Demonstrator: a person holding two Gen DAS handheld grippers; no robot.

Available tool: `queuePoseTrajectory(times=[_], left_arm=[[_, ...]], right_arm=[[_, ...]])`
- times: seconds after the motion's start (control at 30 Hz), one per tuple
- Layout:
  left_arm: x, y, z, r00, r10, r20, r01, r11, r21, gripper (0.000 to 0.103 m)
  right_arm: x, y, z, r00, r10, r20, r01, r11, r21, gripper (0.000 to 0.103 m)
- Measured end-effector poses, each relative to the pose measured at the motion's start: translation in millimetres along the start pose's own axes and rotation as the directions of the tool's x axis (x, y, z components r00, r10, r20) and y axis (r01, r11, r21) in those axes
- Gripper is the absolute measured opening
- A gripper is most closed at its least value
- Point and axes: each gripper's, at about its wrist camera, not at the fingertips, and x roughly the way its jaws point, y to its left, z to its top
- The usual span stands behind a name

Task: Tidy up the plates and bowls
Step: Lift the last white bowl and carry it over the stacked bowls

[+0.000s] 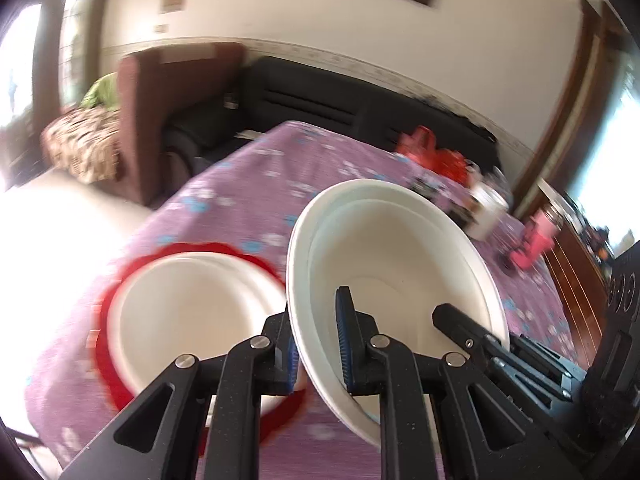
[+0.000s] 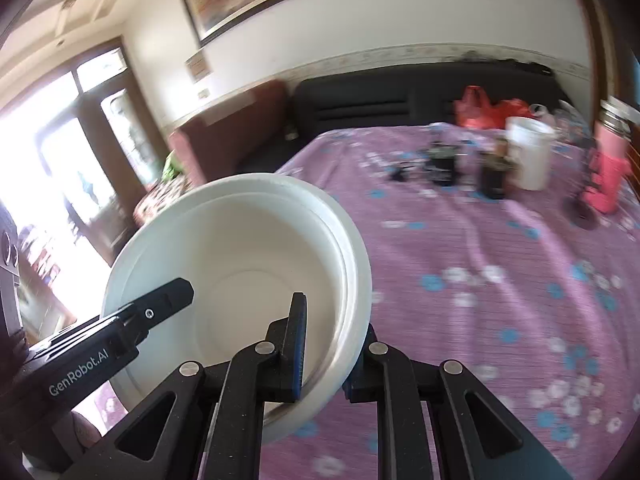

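1. The only legible writing is "GenRobot.AI", printed in pale letters on the black body of the left tongs (image 2: 152,312), seen from the right wrist view.
2. Both tongs are matte black plastic with silver rivets and ribbed blue pads.
3. The left tongs (image 1: 316,344) are clamped on the near rim of the bowls (image 1: 396,264), one finger inside, one outside.
4. The right tongs (image 2: 328,348) are clamped on the opposite rim of the same bowls (image 2: 240,264), again one finger in and one out.
5. The bowls are smooth white rounds with flat bottoms, one nested inside another (a second rim line shows just below the outer lip), held tilted above the surface (image 2: 500,280).
6. The surface is covered with a purple cloth printed with white and blue flowers.
7. Just to the left of the held bowls in the left wrist view, a second white bowl (image 1: 192,316) sits on a red plate (image 1: 116,292) with a wavy edge.
8. At the far end stand a white cup (image 2: 528,152), a pink bottle (image 2: 608,164) with a metal cap, a red bag (image 2: 484,112) and some dark small items too blurred to name.
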Motion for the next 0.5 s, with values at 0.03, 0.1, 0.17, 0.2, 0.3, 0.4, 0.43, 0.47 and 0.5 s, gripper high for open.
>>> queuePoseTrajectory(times=[0.03,0.1,0.17,0.2,0.3,0.4,0.43,0.47,0.5], left_arm=[[-2.0,11.1,1.0,1.000,0.015,0.004,-0.015,1.000,-0.017,0.016],[-5.8,33.8,2.6,0.999,0.040,0.008,-0.040,0.998,-0.049,0.016],[-6.1,53.5,3.7,0.998,0.059,0.006,-0.059,0.995,-0.083,0.016],[-5.7,60.4,3.6,0.998,0.065,0.004,-0.064,0.994,-0.092,0.016],[-1.8,81.5,2.0,0.996,0.084,-0.008,-0.085,0.989,-0.118,0.016],[3.4,93.8,-2.0,0.995,0.095,-0.020,-0.097,0.987,-0.129,0.016],[5.4,96.6,-3.0,0.995,0.097,-0.024,-0.099,0.986,-0.132,0.016],[7.0,98.6,-4.0,0.995,0.097,-0.027,-0.100,0.986,-0.132,0.016],[8.0,99.5,-5.1,0.995,0.098,-0.031,-0.101,0.986,-0.132,0.016]], right_arm=[[7.0,12.3,0.0,1.000,0.011,-0.010,-0.011,1.000,-0.016,0.016],[20.9,34.8,-0.6,0.999,0.030,-0.030,-0.031,0.998,-0.046,0.016],[35.2,54.4,-1.8,0.998,0.042,-0.050,-0.046,0.997,-0.069,0.016],[42.3,64.0,-3.1,0.997,0.047,-0.061,-0.051,0.996,-0.080,0.016],[57.6,80.8,-6.8,0.995,0.051,-0.083,-0.059,0.993,-0.098,0.016],[72.9,94.2,-12.6,0.993,0.045,-0.112,-0.059,0.991,-0.123,0.016],[75.8,95.4,-13.8,0.992,0.039,-0.116,-0.055,0.990,-0.131,0.016],[78.6,97.4,-15.8,0.992,0.033,-0.121,-0.050,0.989,-0.138,0.016],[80.9,98.2,-17.1,0.992,0.029,-0.126,-0.047,0.989,-0.142,0.016]])
